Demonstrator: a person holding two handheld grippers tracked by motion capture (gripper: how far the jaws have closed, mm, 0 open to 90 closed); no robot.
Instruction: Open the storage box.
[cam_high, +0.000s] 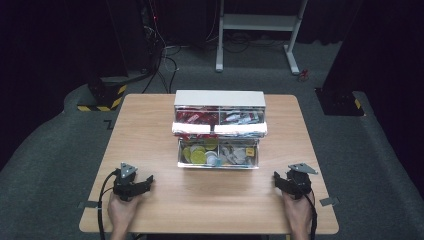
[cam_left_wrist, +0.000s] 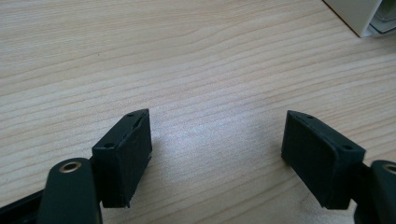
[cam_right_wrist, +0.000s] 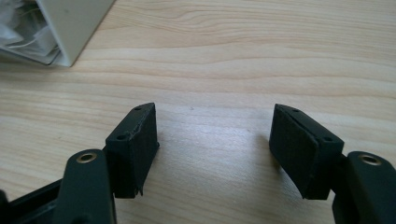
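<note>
We log: left gripper (cam_high: 145, 183) and right gripper (cam_high: 281, 181), jaws apart, empty, on wooden table (cam_high: 210, 200), near open drawer organizer (cam_high: 219, 127).

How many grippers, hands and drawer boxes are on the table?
Grippers: 2, the left gripper and the right gripper, both open and holding nothing.
Hands: 2, the left hand and the right hand.
Drawer boxes: 1, the drawer box.
Total: 5
</note>
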